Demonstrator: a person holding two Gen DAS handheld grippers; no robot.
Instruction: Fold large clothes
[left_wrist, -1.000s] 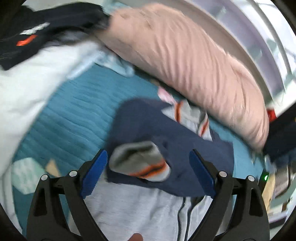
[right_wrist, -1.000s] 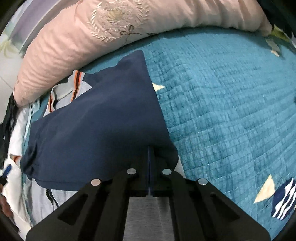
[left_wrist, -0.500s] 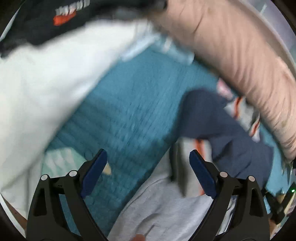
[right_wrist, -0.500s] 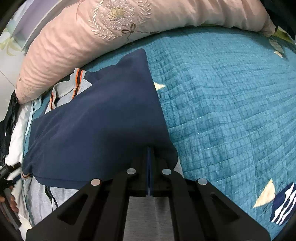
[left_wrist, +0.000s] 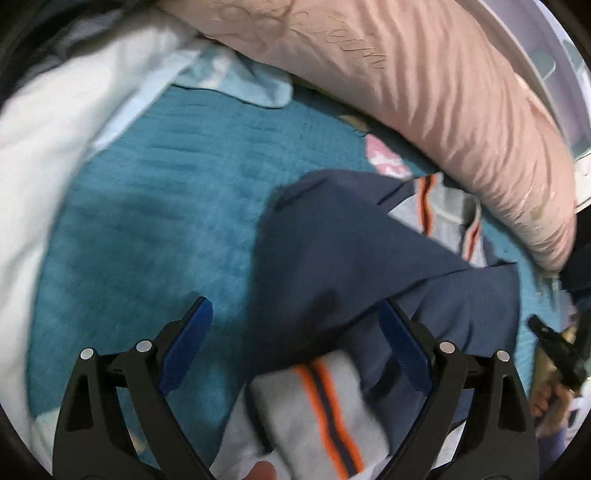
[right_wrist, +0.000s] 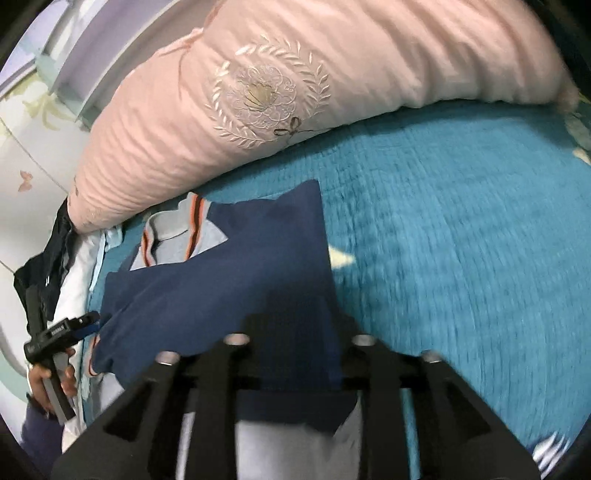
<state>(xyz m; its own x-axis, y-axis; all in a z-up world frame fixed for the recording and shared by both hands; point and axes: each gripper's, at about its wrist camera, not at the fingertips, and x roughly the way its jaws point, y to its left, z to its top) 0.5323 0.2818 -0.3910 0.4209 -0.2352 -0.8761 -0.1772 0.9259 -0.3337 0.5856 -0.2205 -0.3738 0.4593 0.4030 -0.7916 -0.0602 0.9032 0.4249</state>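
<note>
A navy and grey zip jacket (left_wrist: 332, 266) with orange stripes lies partly folded on the teal quilt (left_wrist: 155, 229). My left gripper (left_wrist: 295, 332) hangs open just above it. A grey cuff (left_wrist: 317, 406) with an orange stripe lies between its blue pads (left_wrist: 188, 343), which do not touch it. In the right wrist view the navy panel (right_wrist: 221, 288) covers most of the jacket, and the grey striped collar (right_wrist: 173, 236) shows at the far end. My right gripper (right_wrist: 299, 325) sits over the navy hem with its jaws opening; the cloth lies between them, unpressed.
A long pink embroidered pillow (right_wrist: 266, 96) runs along the far edge of the bed. White bedding (left_wrist: 44, 155) and a pale blue cloth (left_wrist: 236, 81) are piled at the left. A person's hand (right_wrist: 55, 373) holds the left gripper (right_wrist: 81, 325) at the bed's left edge.
My right gripper's jaws went from shut on the navy hem to apart, and it drew back a little. My left gripper swung away over the quilt, then back down over the jacket's cuff.
</note>
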